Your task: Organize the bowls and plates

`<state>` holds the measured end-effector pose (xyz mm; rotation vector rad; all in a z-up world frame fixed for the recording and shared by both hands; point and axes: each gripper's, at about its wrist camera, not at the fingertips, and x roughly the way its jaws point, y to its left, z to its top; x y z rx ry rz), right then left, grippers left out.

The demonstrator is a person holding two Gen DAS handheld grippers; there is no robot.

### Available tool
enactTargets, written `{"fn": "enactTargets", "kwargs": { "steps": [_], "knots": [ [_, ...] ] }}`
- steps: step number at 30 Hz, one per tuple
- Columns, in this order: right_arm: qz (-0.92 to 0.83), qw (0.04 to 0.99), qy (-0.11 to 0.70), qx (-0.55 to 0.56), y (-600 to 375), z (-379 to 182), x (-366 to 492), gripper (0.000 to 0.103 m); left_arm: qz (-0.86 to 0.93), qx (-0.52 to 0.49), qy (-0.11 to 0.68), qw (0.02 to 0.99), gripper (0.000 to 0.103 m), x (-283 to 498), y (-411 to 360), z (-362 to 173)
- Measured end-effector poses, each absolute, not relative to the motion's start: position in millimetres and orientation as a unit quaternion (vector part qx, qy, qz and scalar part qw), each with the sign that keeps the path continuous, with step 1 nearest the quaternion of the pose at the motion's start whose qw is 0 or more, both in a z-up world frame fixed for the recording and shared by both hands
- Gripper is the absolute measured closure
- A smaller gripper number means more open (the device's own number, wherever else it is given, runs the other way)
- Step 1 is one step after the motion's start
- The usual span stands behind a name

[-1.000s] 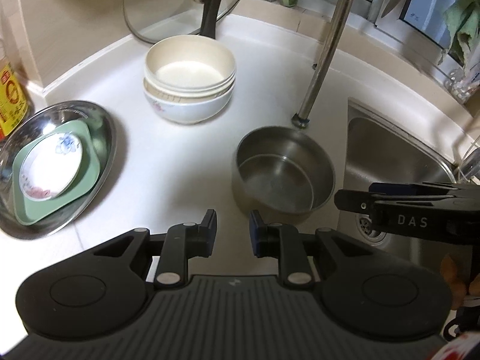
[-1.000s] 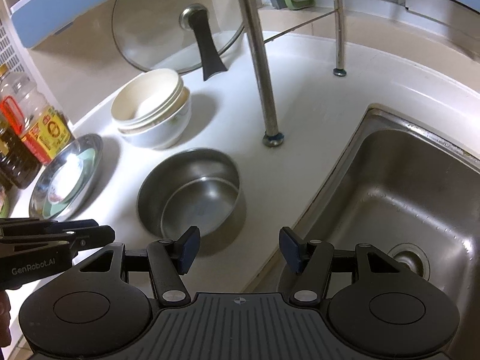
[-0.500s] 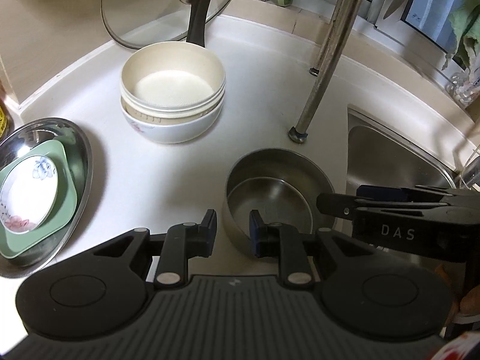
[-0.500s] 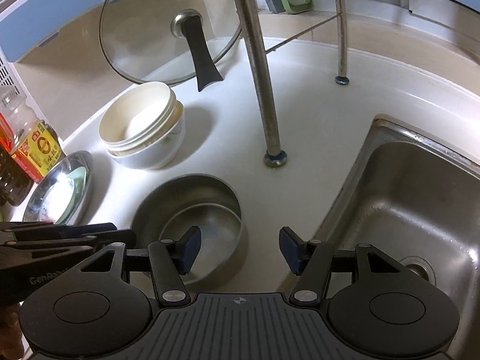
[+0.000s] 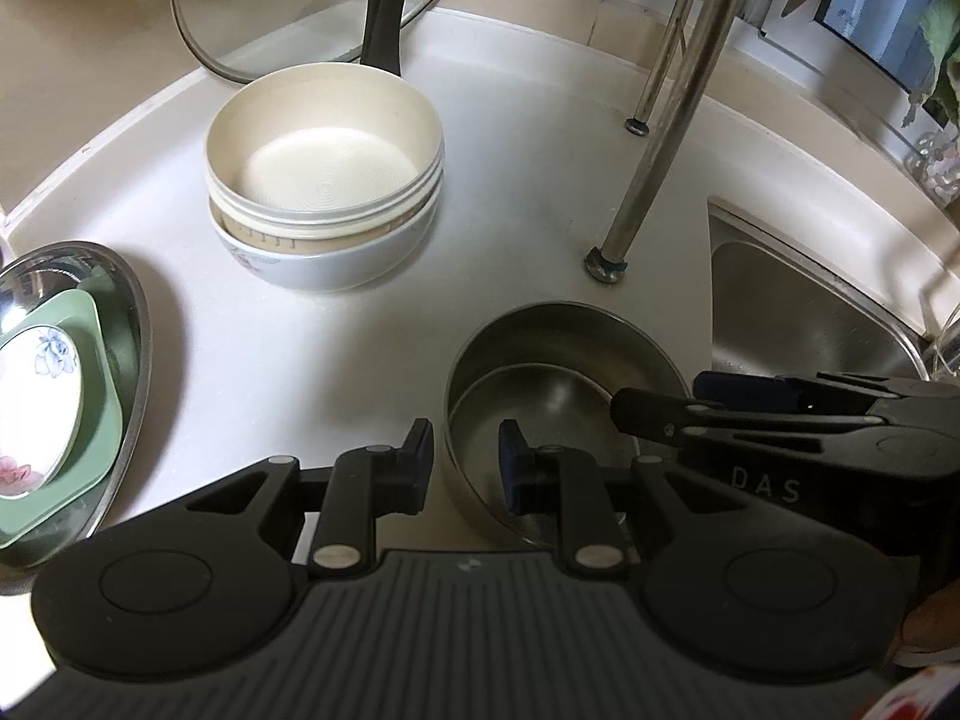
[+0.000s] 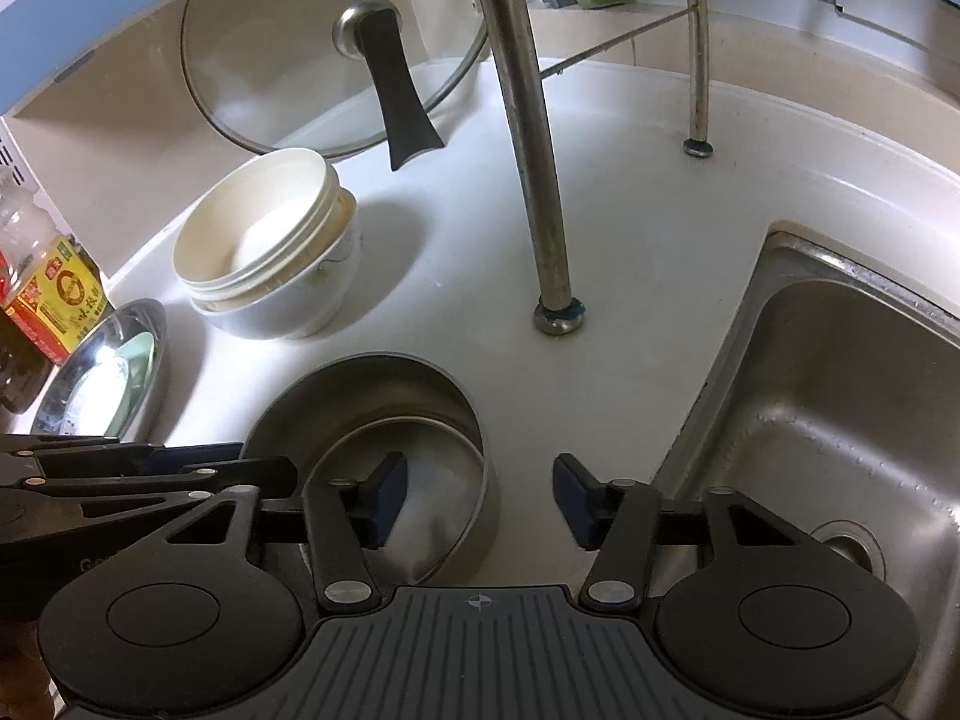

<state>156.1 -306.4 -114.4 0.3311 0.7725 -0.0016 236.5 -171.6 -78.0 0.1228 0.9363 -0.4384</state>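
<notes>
A steel bowl (image 5: 558, 384) (image 6: 384, 414) stands on the white counter by the sink. My left gripper (image 5: 465, 450) is open, its jaws astride the bowl's near-left rim. My right gripper (image 6: 480, 495) is open wide, its jaws astride the bowl's right rim. Each gripper shows in the other's view, the right one (image 5: 654, 414) and the left one (image 6: 240, 468). A stack of cream and white bowls (image 5: 324, 204) (image 6: 270, 264) stands behind. A steel plate (image 5: 129, 312) (image 6: 144, 360) at the left holds a green dish (image 5: 90, 372) and a small flowered plate (image 5: 36, 396).
A glass lid with a black handle (image 5: 384, 18) (image 6: 396, 90) leans on the back wall. A rack's metal leg (image 5: 648, 168) (image 6: 540, 180) stands just behind the steel bowl. The sink (image 6: 828, 420) lies to the right. Oil bottles (image 6: 48, 288) stand at the far left.
Both grippers have moved forward and down toward the steel bowl; their jaws now stand astride its rim on either side. Nothing on the counter has moved.
</notes>
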Motion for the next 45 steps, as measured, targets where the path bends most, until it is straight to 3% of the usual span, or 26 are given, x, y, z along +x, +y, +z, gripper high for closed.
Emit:
{"fn": "enactTargets", "kwargs": {
  "steps": [19, 28, 45],
  "knots": [
    [0.001, 0.909, 0.386, 0.159, -305.4, -128.0, 167.1, 0.09, -0.216, 0.07, 0.449, 0.864, 0.084, 241.8, -179.9, -90.8],
    [0.001, 0.911, 0.384, 0.15, -304.7, -129.1, 167.5, 0.091, -0.21, 0.083, 0.44, 0.869, 0.094, 236.5, -178.4, -91.7],
    [0.003, 0.918, 0.368, 0.144, -306.4, -113.2, 160.5, 0.094, -0.22, 0.071, 0.434, 0.871, 0.096, 227.8, -169.4, -81.6]
  ]
}}
